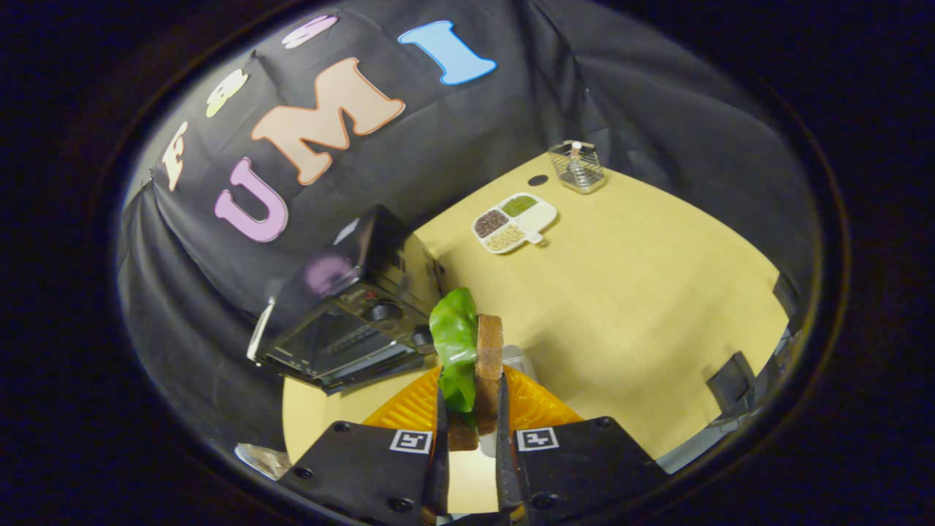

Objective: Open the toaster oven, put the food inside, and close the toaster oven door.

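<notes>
Gripping a sandwich [475, 365] of brown bread and green lettuce, the gripper [471, 467] stands closed on the food, both jaws pressing its flanks, the lettuce leaf against the left one and the bread slice against the right. The sandwich rises upright from between the jaws toward twelve o'clock, its lower end pinched and its top free. Beneath it, just ahead of the jaws, lies an orange ribbed plate [537, 405], and the food is lifted clear of that plate's surface as far as can be told.

From the tilt of the scene, the gripper is held high above the pale wooden bench [643, 307] and pitched downward, rolled so that the bench slopes away toward two o'clock.

At ten o'clock from the sandwich, near the plate, sits the black toaster oven [350, 307] with its glass door [329, 351] facing the gripper; whether the door is fully shut cannot be told. Its control knobs line the side nearest the sandwich.

Farther across the bench, at one o'clock beyond the sandwich, a white divided tray [515, 221] holds grains and beans in four compartments. Past it, toward the bench's far corner, stands a small wire basket [576, 166] with a little bottle inside. A dark chair [730, 380] shows at the bench's edge around four o'clock.
</notes>
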